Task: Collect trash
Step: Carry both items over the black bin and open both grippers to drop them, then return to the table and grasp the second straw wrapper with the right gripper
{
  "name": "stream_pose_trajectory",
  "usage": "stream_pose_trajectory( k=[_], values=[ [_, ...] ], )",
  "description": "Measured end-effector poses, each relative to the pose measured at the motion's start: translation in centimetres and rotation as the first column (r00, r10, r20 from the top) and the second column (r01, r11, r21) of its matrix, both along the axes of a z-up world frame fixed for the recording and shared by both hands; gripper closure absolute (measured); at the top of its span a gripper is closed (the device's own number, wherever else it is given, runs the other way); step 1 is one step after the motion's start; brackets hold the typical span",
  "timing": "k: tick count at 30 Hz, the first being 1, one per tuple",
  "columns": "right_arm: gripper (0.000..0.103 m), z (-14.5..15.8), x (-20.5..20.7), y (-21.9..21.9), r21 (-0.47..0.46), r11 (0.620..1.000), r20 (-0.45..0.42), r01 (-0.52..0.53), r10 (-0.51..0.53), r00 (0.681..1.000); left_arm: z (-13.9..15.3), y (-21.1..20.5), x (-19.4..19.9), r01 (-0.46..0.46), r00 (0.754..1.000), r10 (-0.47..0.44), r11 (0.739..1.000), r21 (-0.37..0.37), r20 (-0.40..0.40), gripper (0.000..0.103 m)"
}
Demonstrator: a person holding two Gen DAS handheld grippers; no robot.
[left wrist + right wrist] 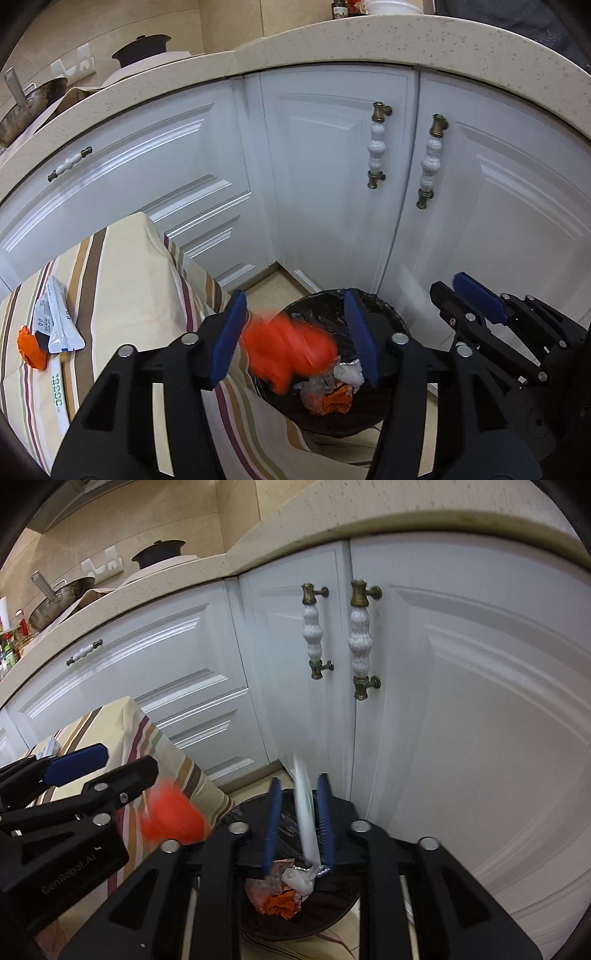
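Note:
A black-lined trash bin (384, 317) stands on the floor by the white cabinets and holds crumpled white and orange scraps (328, 395). My left gripper (295, 336) is open above the bin; a blurred orange wrapper (291, 350) falls between its jaws toward the bin, and it also shows in the right wrist view (173, 819). My right gripper (299, 823) is open over the bin (332, 908); a blurred white wrapper (304, 812) drops between its pads. On the striped cloth (129, 280) lie a white packet (55, 317) and an orange scrap (31, 350).
White cabinet doors with ceramic handles (376, 146) rise right behind the bin. A speckled countertop (332, 40) runs above, with a pan (29, 107) and a dark pot (142, 46) on it. The cloth-covered surface sits left of the bin.

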State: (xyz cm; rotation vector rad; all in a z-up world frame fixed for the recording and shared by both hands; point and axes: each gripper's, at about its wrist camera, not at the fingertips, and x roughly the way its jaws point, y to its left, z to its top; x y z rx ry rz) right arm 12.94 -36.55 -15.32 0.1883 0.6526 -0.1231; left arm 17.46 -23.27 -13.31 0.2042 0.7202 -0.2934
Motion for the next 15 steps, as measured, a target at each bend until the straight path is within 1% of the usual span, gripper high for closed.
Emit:
stream_pose_trajectory(
  k=[3, 8, 13, 15],
  values=[
    [0.075, 0.0, -0.1, -0.1, 0.006, 1.000, -0.005, 0.008, -0.008, 1.000, 0.3, 0.8, 0.1, -0.019, 1.000, 0.019, 1.000, -0.012, 0.002, 0.042],
    [0.071, 0.8, -0.5, 0.7, 0.008, 1.000, 0.002, 0.002, -0.002, 1.000, 1.6, 2.9, -0.4, -0.048, 0.999, 0.048, 0.998, -0.030, 0.014, 0.040],
    [0.068, 2.3, -0.7, 2.9, 0.012, 0.999, 0.027, -0.036, 0.036, 0.999, 3.2, 6.7, -1.4, -0.102, 0.994, 0.103, 0.994, -0.048, 0.029, 0.040],
    [0.067, 3.0, -0.8, 4.5, 0.013, 0.998, 0.039, -0.065, 0.065, 0.997, 3.8, 8.7, -2.0, -0.132, 0.991, 0.133, 0.990, -0.047, 0.034, 0.040]
  ],
)
